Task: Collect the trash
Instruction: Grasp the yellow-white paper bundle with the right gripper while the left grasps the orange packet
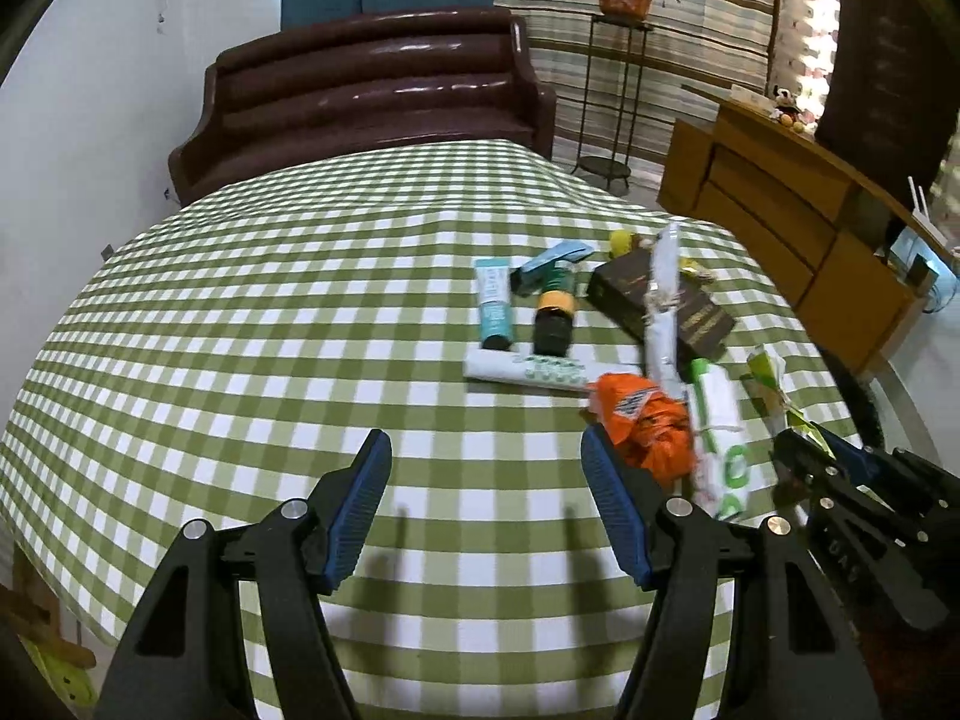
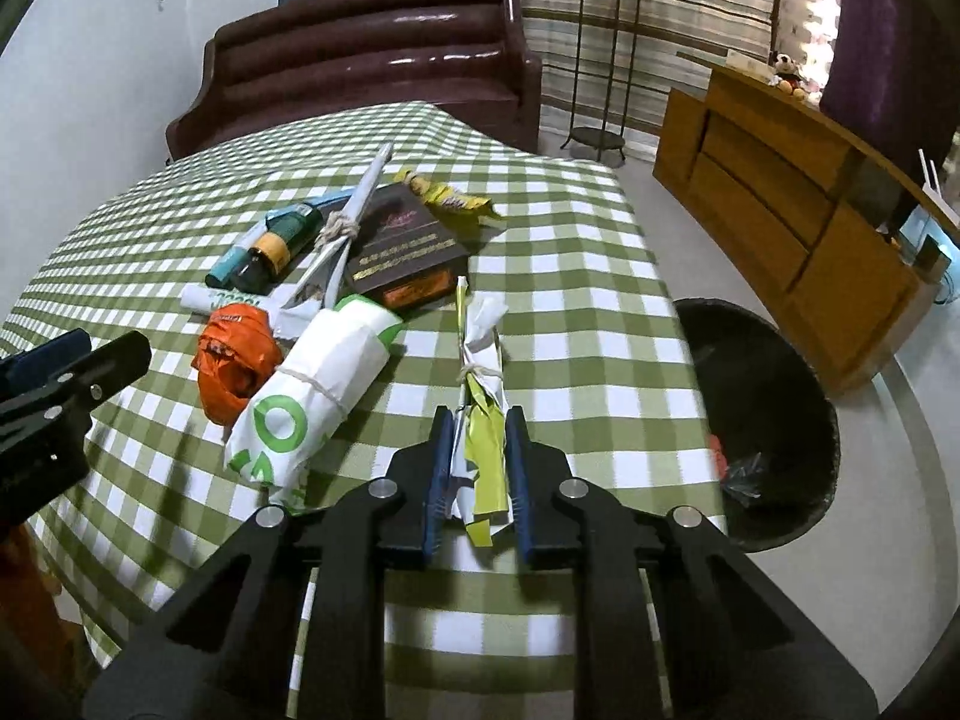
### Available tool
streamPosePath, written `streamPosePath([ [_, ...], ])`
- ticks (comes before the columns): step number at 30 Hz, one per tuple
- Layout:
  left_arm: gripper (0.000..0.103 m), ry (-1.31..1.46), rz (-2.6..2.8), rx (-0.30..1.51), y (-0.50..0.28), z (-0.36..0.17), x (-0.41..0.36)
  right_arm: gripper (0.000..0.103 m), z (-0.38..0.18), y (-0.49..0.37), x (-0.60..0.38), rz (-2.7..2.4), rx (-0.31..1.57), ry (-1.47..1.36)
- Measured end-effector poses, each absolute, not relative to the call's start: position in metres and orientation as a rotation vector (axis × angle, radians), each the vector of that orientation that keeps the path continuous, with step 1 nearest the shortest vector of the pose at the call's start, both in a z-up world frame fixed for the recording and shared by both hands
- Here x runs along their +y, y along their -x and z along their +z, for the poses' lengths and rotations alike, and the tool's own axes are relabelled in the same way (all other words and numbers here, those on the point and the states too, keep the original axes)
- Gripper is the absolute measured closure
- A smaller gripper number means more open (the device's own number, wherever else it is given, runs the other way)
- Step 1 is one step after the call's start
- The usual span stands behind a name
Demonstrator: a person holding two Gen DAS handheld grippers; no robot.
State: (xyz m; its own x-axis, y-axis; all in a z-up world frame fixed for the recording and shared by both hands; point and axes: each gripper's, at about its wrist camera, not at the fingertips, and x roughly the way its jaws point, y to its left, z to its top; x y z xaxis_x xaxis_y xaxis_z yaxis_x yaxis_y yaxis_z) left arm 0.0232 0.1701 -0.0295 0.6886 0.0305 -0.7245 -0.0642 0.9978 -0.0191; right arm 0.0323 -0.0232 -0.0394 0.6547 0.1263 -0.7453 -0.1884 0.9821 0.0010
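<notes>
- Left wrist view: I am holding my left gripper (image 1: pixel 486 510) well open over the checked tablecloth (image 1: pixel 240 324), with nothing between its blue pads.
- The orange bag (image 1: pixel 651 426) is lying just past my right-hand finger (image 1: pixel 612 498) on this side, so it looks like the nearest piece for this hand.
- Farther off, a tube (image 1: pixel 495 312), a small bottle (image 1: pixel 553 318), a dark box (image 1: pixel 660 306) and a white-and-green packet (image 1: pixel 720 438) are lying in a loose heap toward the right.
- My right gripper (image 1: pixel 804 456) is showing at the right edge, pinching something yellow-green.
- Right wrist view: I am closing my right gripper (image 2: pixel 478 468) tight on a tied yellow-and-white wrapper (image 2: pixel 480 384); its near end is between the pads, its far end pointing away across the cloth.
- The black bin (image 2: pixel 774 420) is standing on the floor to the right, beside the table edge, with some scraps already inside.
- To do this step well, I am judging that I should lift straight up before swinging right, so the wrapper's loose far end clears the cloth and the white-and-green packet (image 2: pixel 312 390) beside it.
- I should be letting go only once fully over the bin's mouth.
</notes>
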Motion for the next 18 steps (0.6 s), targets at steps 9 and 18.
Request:
streamPosePath([
  [9, 0.033, 0.042, 0.022, 0.798, -0.031, -0.022, 0.142, 0.085, -0.03, -0.028, -0.051, 0.152, 0.809, 0.053],
  [18, 0.032, 0.055, -0.007, 0.862, -0.053, -0.04, 0.125, 0.085, -0.032, -0.027, -0.072, 0.133, 0.808, 0.032],
])
